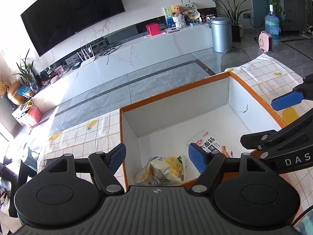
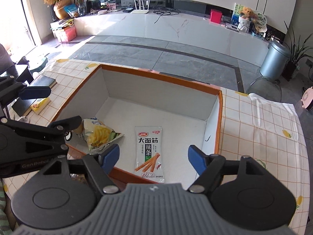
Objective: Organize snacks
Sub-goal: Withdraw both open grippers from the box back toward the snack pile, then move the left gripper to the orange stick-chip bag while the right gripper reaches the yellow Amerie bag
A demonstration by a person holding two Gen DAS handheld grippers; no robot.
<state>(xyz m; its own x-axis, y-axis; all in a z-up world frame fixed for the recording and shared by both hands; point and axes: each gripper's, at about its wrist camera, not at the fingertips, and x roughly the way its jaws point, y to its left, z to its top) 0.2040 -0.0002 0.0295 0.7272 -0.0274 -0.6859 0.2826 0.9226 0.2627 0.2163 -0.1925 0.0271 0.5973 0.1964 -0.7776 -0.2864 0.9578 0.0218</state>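
**A:** What do you see close up?

**B:** My left gripper (image 1: pixel 156 154) has its jaws spread wide, and nothing is between them. My right gripper (image 2: pixel 153 156) is spread wide too, and it is empty. Both hang over the near side of the box (image 2: pixel 220 105).

**A:** Where are the snacks?

**B:** Both lie on the white floor of the box. The chip bag (image 2: pixel 99 135) is crumpled in the near left corner, close to the near wall. The long snack packet (image 2: pixel 149 152) lies flat beside it, nearer the middle, with its short end by the near wall. The two are near each other, but I see a gap between them.

**A:** And past the box?

**B:** The box sits on a table with a checked cloth (image 2: pixel 260 129). At the left edge of the table I see a dark book (image 2: pixel 42 84) and a small yellow pack (image 2: pixel 40 105). Farther off are the grey floor, a round silver bin (image 2: pixel 274 60) and a big black TV (image 1: pixel 72 13) on the wall.
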